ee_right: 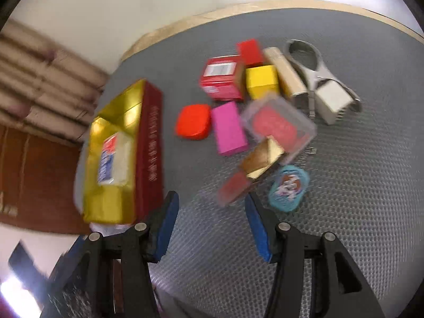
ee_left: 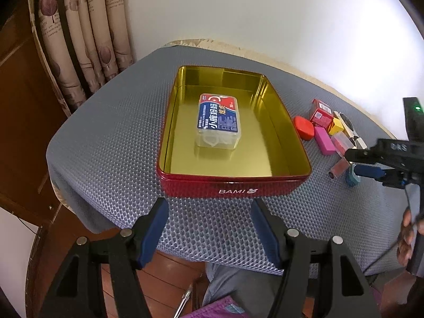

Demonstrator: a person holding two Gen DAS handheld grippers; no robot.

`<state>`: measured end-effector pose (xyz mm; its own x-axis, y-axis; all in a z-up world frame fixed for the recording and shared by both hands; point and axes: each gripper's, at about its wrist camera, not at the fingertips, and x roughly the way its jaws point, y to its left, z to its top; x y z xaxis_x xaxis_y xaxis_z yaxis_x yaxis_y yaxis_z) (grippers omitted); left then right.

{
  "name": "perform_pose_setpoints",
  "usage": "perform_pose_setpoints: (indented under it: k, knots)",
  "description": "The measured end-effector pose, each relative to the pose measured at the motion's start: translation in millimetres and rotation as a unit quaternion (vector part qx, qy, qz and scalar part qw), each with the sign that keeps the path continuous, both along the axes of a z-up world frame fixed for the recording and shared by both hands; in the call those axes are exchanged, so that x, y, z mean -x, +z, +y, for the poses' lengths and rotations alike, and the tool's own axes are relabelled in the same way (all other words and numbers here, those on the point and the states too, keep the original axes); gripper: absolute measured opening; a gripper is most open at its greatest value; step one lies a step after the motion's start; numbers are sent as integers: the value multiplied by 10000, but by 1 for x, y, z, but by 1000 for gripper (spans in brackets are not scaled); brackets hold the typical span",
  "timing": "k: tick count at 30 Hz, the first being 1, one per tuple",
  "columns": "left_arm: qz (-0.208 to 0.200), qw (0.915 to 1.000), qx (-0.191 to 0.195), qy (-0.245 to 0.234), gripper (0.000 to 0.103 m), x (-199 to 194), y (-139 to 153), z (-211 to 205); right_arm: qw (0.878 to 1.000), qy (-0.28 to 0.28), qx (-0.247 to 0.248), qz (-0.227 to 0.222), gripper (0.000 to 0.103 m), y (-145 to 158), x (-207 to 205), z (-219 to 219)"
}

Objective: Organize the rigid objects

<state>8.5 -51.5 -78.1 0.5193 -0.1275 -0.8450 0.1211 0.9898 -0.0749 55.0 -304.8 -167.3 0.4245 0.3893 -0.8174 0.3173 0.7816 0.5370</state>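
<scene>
A red tin [ee_left: 233,185] with a gold inside lies open on the grey mat, and a clear floss box [ee_left: 218,119] with a blue and red label sits in it. My left gripper [ee_left: 208,206] hovers open and empty just in front of the tin's near wall. To the tin's right lies a pile: a red rounded case [ee_right: 193,122], a pink block [ee_right: 229,128], a red carton [ee_right: 222,79], a yellow cube [ee_right: 262,80], a clear case [ee_right: 278,124], a gold-and-red tube [ee_right: 261,161] and a teal oval tin [ee_right: 288,188]. My right gripper [ee_right: 211,200] stands open just short of the tube, nothing between its pads.
A metal clip tool [ee_right: 312,69], a white block [ee_right: 331,100] and a beige stick [ee_right: 285,74] lie at the back of the pile. Curtains [ee_left: 79,53] and a wooden cabinet stand left of the table. A person's hand [ee_left: 408,235] holds the right gripper.
</scene>
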Motion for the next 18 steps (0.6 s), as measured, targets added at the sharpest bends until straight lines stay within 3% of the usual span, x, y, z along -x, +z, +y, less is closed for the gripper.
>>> perform_pose_setpoints:
  k: [3, 6, 8, 10, 13, 15, 18]
  knots:
    - [46, 10000, 25, -62, 66, 0, -1, -1, 9992, -276, -241, 138, 50, -9, -7, 0]
    - [98, 9999, 30, -92, 66, -1, -3, -2, 9975, -550, 51, 442, 51, -20, -14, 6]
    - [96, 9999, 34, -53, 66, -1, -3, 0, 9974, -545, 86, 460, 44, -29, -17, 12]
    - [133, 9999, 80, -4, 66, -2, -3, 3, 9980, -513, 125, 336, 28, -32, -15, 16]
    - [239, 9995, 186, 58, 66, -4, -6, 8, 9995, -275, 169, -69, 25, -22, -8, 21]
    - [259, 9993, 236, 115, 66, -5, -6, 11, 9982, -149, 524, -232, 25, -9, 3, 25]
    - [286, 9991, 274, 157, 66, -6, -7, 12, 9978, 75, 501, -425, 18, 11, 4, 34]
